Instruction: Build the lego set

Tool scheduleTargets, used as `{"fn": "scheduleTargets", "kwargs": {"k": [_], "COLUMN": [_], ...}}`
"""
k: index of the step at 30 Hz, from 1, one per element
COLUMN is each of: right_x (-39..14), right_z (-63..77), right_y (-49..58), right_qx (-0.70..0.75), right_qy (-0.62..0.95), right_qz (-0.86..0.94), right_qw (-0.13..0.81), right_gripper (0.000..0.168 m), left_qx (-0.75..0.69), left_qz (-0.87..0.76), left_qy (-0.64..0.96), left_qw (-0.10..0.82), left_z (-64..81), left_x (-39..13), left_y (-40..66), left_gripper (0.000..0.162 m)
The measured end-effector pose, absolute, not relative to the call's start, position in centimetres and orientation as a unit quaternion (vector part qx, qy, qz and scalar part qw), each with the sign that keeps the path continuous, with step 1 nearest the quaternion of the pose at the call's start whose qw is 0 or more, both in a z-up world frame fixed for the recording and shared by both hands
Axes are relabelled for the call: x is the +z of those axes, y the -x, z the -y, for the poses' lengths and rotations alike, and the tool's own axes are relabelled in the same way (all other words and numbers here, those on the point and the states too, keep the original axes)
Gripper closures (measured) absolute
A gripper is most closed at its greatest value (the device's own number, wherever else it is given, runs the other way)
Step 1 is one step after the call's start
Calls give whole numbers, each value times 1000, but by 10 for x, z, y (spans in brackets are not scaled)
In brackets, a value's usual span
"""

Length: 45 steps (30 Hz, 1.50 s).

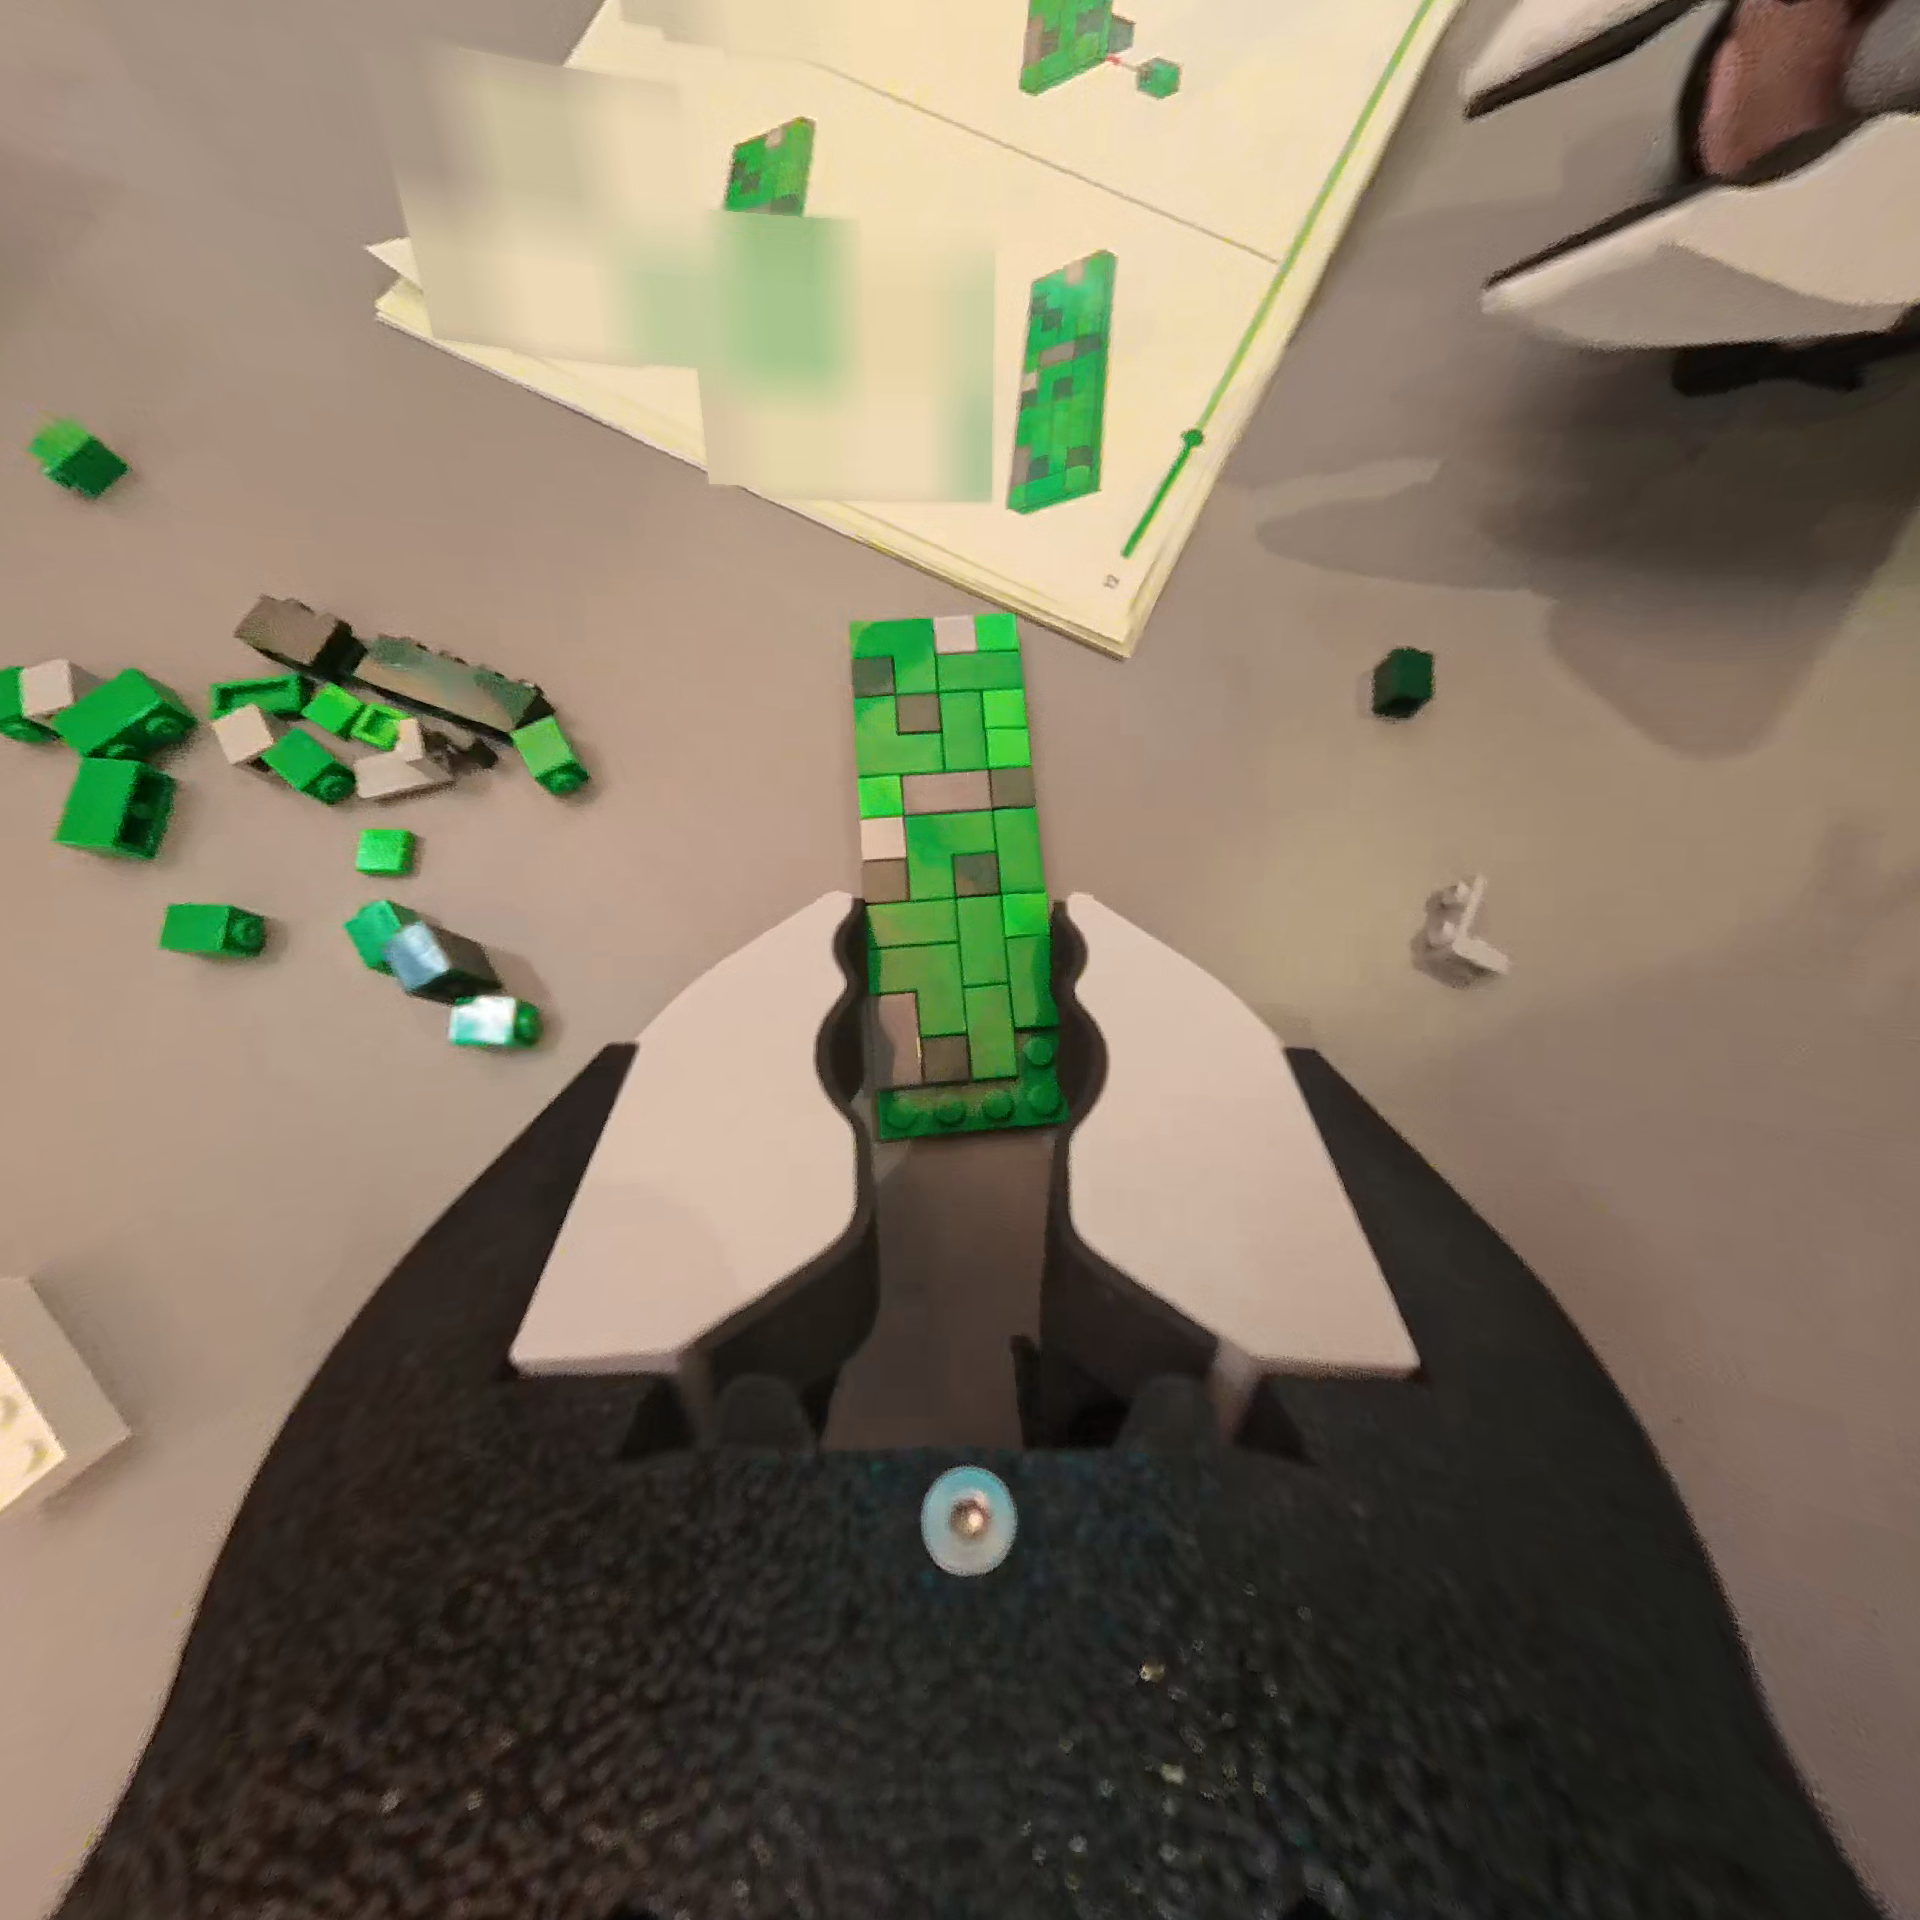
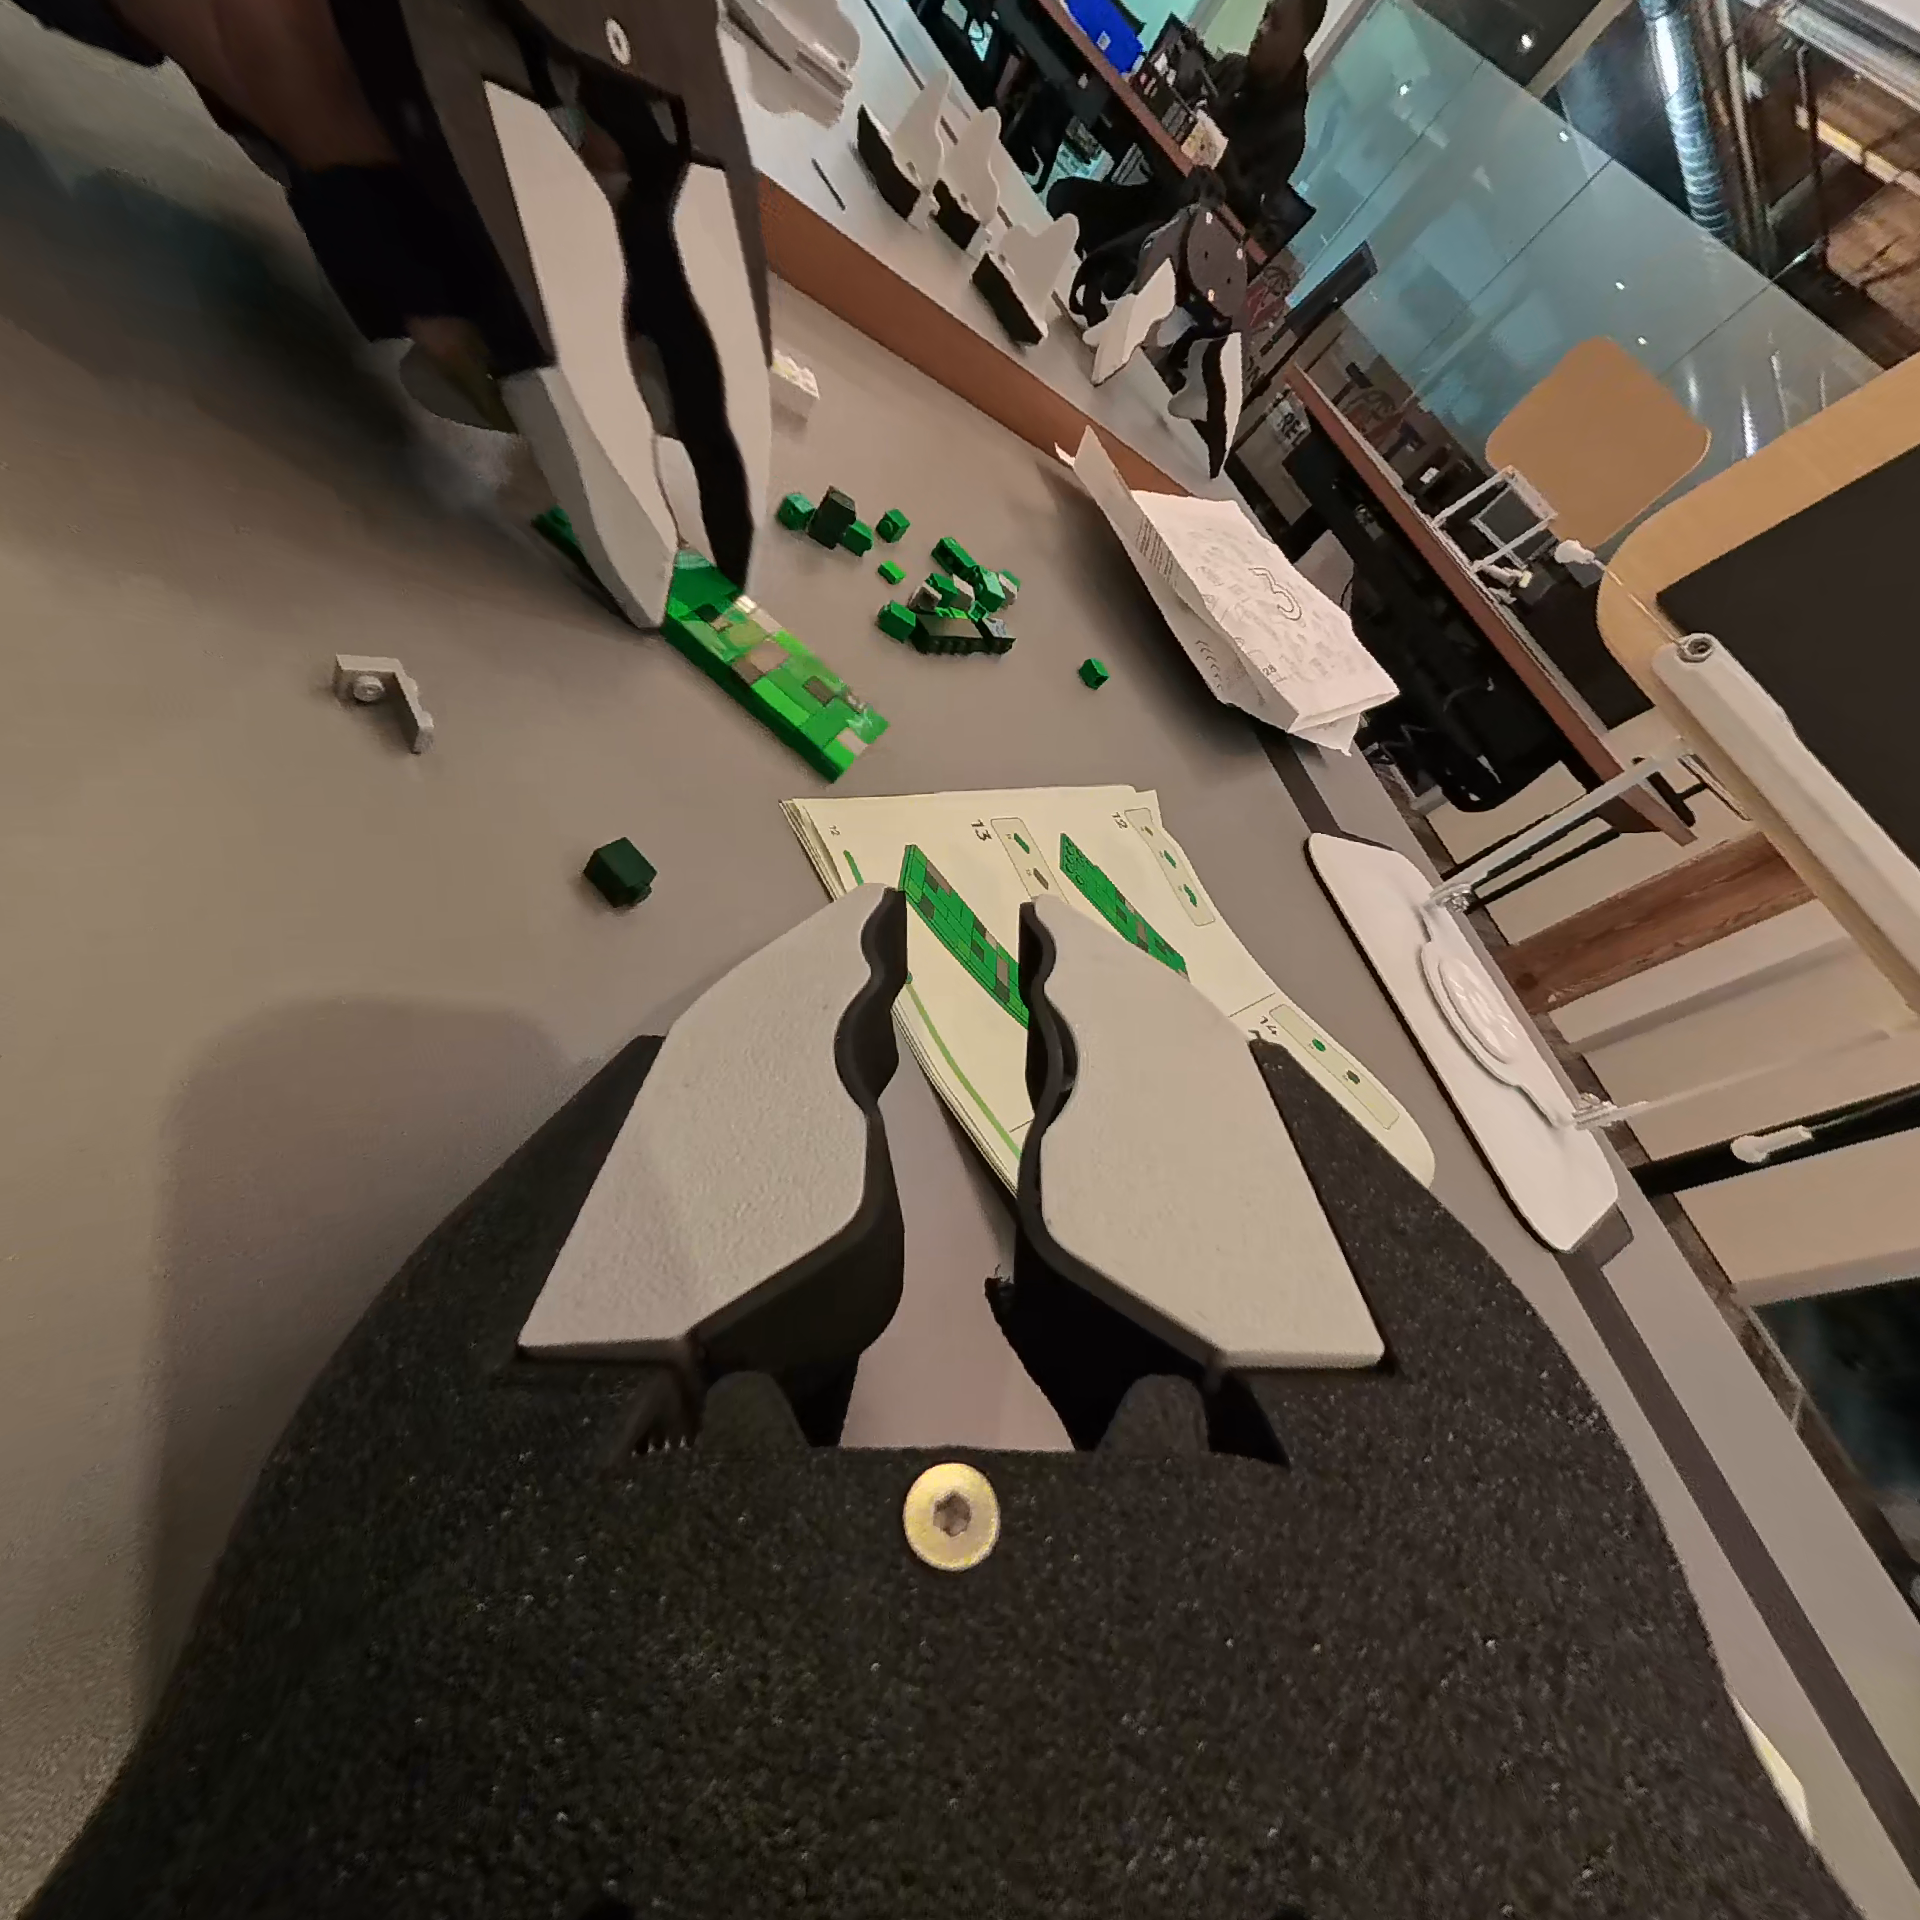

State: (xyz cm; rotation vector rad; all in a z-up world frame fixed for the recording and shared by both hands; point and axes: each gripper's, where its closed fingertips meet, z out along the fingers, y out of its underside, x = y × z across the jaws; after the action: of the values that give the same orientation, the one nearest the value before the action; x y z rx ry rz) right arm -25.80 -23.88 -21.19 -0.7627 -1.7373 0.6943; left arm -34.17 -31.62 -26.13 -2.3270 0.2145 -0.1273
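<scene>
left tongs (image 1: 958, 925) clenched on the near end of the green tiled strip (image 1: 951, 831) — its long axis runs straight ahead on the surface (image 1: 1247, 790). right tongs (image 2: 956, 914) released, empty, nearer the dark green brick (image 2: 619, 871) — likely next.

The grey table (image 1: 644, 582) lay open to the right of the green tiled plate (image 1: 951, 790), with only a dark green brick (image 1: 1402, 681) and a grey bracket (image 1: 1458, 935) dotted across it. To the plate's left, a scatter of loose bricks (image 1: 312, 727) crowded the way. The instruction booklet (image 1: 1039, 312) blocked the far end, just beyond the plate.
</scene>
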Motion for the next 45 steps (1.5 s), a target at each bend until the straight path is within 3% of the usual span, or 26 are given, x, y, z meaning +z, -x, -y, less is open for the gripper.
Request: {"fn": "scheduleTargets", "kwargs": {"k": [5,9,13,19,28,45], "right_x": [-212,-210,-204,-187,-167,-159], "right_z": [239,238,231,212,172,165], "right_y": [258,258,258,256,260,308], "right_qx": [291,291,298,350,391,386], "right_qy": [319,319,331,386,448,427], "right_qz": [729,725,705,645,551,542], "right_qw": [531,537,552,559,585,613], "right_gripper": [148,148,149,147,148,157], "left_qx": [-94,-92,1,139,185,203], "left_qz": [-125,-109,-56,67,154,36], "left_qy": [904,893,863,762,689,640], "left_qw": [397,427,502,629,683,740], "left_z": [329,330,327,322,291,282], "left_x": [-260,-248,-215,-161,-162,-140], "left_y": [322,326,372,468,540,504], "left_gripper": [129,112,99,110,124,128]}}
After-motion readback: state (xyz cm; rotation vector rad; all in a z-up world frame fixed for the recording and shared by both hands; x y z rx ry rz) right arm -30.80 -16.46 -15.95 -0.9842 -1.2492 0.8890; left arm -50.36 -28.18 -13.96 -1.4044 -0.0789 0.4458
